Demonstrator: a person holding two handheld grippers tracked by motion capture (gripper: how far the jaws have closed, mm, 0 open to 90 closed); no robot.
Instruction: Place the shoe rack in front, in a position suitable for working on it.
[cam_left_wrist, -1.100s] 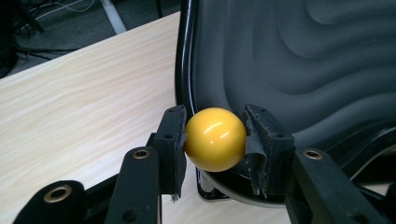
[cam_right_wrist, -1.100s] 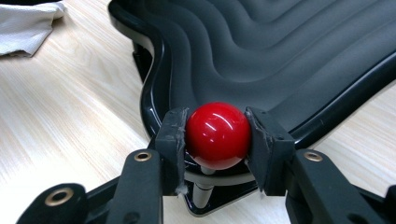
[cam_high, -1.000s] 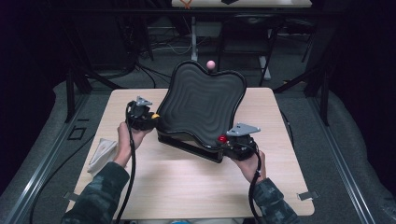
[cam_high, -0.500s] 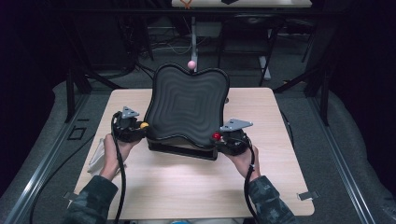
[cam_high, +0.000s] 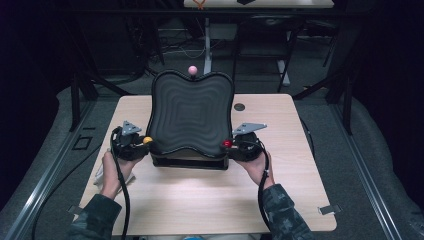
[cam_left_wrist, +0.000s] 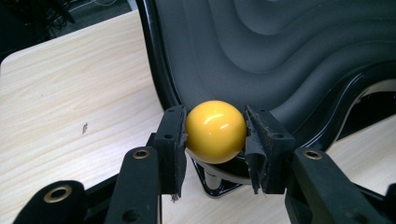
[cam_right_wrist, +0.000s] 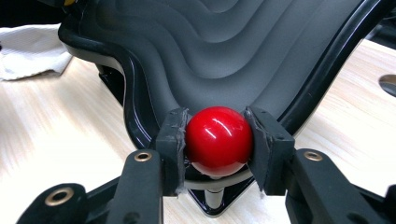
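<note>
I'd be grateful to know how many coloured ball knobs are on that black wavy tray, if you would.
3: a yellow ball in the left gripper, a red ball in the right gripper, a pink ball at the tray's far edge. Others may be hidden.

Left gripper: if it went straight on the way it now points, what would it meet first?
The left gripper is already shut on the glossy yellow ball knob. Straight beyond it, the gripper would probably meet the raised black rim of the ridged dark grey tray, though the depth is hard to judge.
</note>
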